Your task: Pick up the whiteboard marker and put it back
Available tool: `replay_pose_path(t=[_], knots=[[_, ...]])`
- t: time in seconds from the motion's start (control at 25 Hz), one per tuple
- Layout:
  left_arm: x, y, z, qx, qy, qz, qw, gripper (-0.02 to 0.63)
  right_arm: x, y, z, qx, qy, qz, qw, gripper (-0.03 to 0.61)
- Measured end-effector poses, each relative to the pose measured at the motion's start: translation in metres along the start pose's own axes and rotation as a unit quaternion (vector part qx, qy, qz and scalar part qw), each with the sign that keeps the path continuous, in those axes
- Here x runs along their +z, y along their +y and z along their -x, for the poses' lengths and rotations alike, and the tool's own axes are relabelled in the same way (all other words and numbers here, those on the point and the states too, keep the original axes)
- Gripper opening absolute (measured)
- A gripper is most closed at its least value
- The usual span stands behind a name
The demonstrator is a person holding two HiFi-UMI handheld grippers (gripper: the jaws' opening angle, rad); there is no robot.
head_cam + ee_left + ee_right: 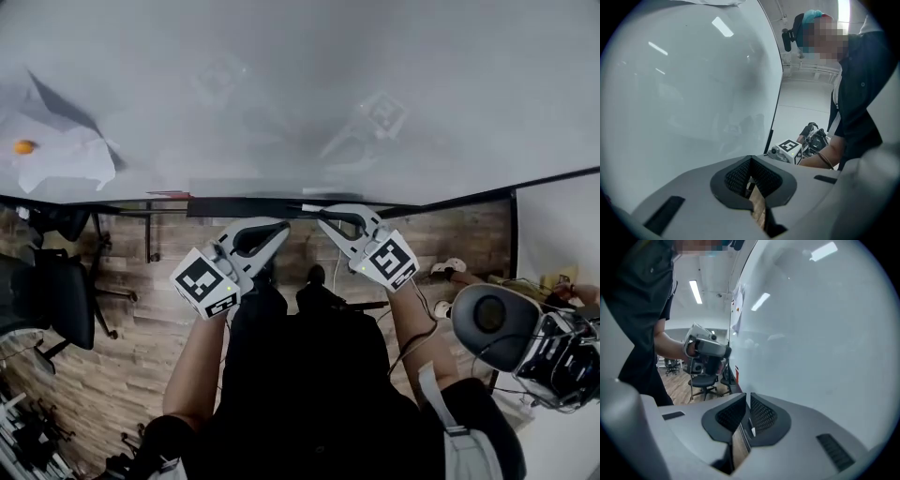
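Note:
I see no whiteboard marker for certain. A small red object (169, 194) lies on the ledge (234, 202) under the whiteboard (300, 94); it shows again as a red sliver (737, 373) in the right gripper view. Whether it is the marker I cannot tell. My left gripper (281, 226) and right gripper (314, 217) hang side by side just below the ledge, tips nearly touching each other. Both are shut with nothing between the jaws (749, 161) (748, 399). Each gripper view shows the other gripper, the right one (787, 150) and the left one (708, 345).
A sheet of paper (56, 155) with an orange magnet (24, 147) hangs on the board's left side. A black office chair (56, 291) stands on the wooden floor at left. Equipment with cables (525, 337) sits at right. The person's dark torso (309, 375) is below the grippers.

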State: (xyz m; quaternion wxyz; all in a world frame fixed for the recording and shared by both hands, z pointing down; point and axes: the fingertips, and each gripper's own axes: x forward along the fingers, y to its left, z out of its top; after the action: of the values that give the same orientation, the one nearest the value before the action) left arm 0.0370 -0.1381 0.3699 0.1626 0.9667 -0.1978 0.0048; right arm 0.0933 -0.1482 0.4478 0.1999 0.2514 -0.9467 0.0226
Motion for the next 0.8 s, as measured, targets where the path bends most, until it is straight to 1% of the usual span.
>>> replay_pose_path(t=[0.12,0.2,0.32,0.44,0.56,0.68,0.8], knots=[[0.020,-0.004,0.001,-0.012,-0.008,-0.019,0.9997,0.011,0.039,0.008,0.011,-0.001,-0.046,0.000,0.999,0.038],[0.030,-0.007,0.002,-0.021,-0.010,-0.032,0.9992,0.011,0.063,0.013,0.020,0.000,-0.081,-0.018,0.997,0.036],[0.035,-0.015,0.001,-0.035,-0.010,-0.048,0.9982,0.011,0.084,0.022,0.036,-0.001,-0.123,-0.043,0.992,0.032],[0.031,-0.031,-0.010,-0.046,-0.005,-0.055,0.9974,0.011,0.090,0.030,0.062,-0.004,-0.151,-0.049,0.987,0.028],[0.029,-0.040,-0.029,-0.060,0.005,-0.069,0.9958,0.011,0.091,0.024,0.084,-0.007,-0.189,-0.062,0.980,0.023],[0.028,-0.047,-0.035,-0.078,0.007,-0.074,0.9942,0.011,0.093,0.021,0.101,-0.026,-0.221,-0.080,0.972,0.021],[0.022,-0.057,-0.039,-0.095,0.013,-0.076,0.9925,0.011,0.086,0.018,0.120,-0.052,-0.234,-0.091,0.967,0.020]])
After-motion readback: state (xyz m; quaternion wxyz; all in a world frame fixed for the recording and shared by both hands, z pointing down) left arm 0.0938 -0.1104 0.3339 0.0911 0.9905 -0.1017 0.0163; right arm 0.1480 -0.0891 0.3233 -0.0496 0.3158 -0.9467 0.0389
